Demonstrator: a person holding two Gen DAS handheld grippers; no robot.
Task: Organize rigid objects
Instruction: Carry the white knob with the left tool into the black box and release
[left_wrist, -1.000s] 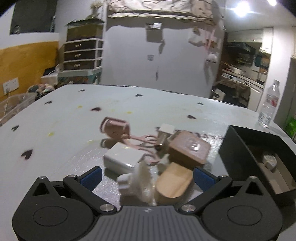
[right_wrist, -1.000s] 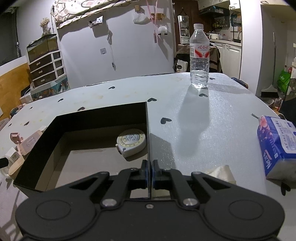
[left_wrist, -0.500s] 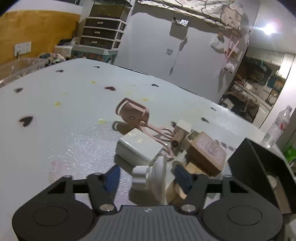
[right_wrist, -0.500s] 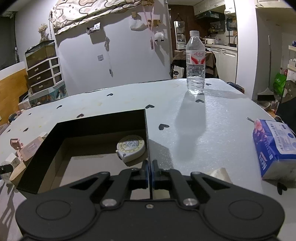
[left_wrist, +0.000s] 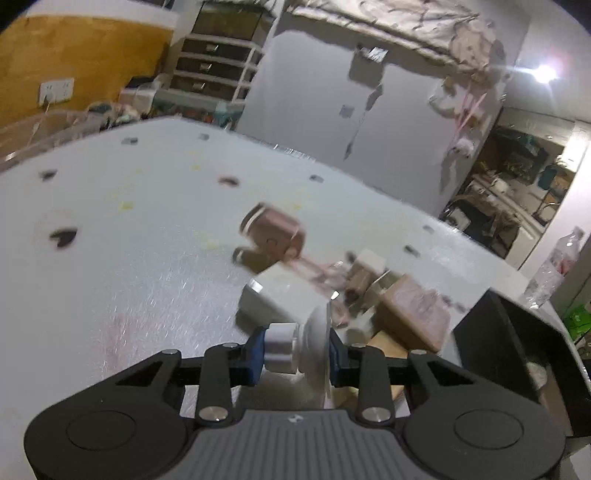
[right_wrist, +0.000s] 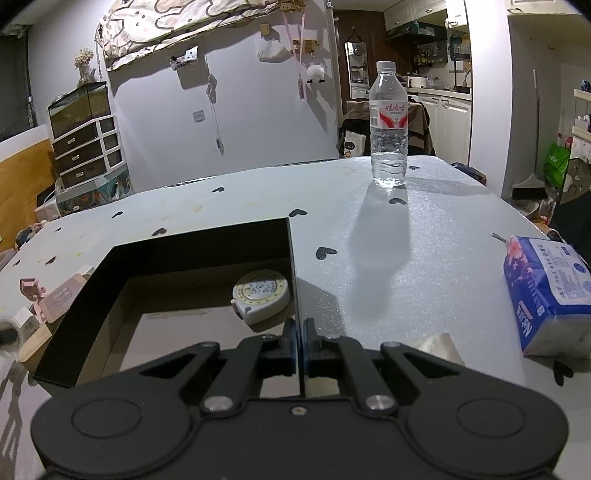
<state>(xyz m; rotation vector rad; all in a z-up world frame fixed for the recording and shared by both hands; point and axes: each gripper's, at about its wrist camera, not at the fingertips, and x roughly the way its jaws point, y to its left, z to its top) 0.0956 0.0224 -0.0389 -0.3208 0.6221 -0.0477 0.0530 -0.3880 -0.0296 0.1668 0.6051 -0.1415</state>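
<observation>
My left gripper (left_wrist: 295, 352) is closing its jaws on a white suction cup (left_wrist: 282, 347), and the blue pads press on both of its sides. Behind it on the table lies a blurred pile: a pink eyelash curler (left_wrist: 275, 236), a white charger block (left_wrist: 280, 295), a small white cube (left_wrist: 371, 260), a brown square case (left_wrist: 413, 314) and a wooden piece (left_wrist: 384, 343). The black box (left_wrist: 498, 332) stands to the right of the pile. My right gripper (right_wrist: 299, 343) is shut on the right wall of the black box (right_wrist: 199, 243). A round tape measure (right_wrist: 262, 295) lies inside it.
A water bottle (right_wrist: 388, 125) stands at the far side of the white table (right_wrist: 424, 229). A blue tissue pack (right_wrist: 546, 291) lies at the right edge, with a crumpled tissue (right_wrist: 439, 343) near my right gripper. Drawers and clutter stand beyond the table's left side.
The left gripper has gone from wide open to shut on the white suction cup, edging in and rolling so the table now looks tilted. The right gripper has stayed still on the box wall.
</observation>
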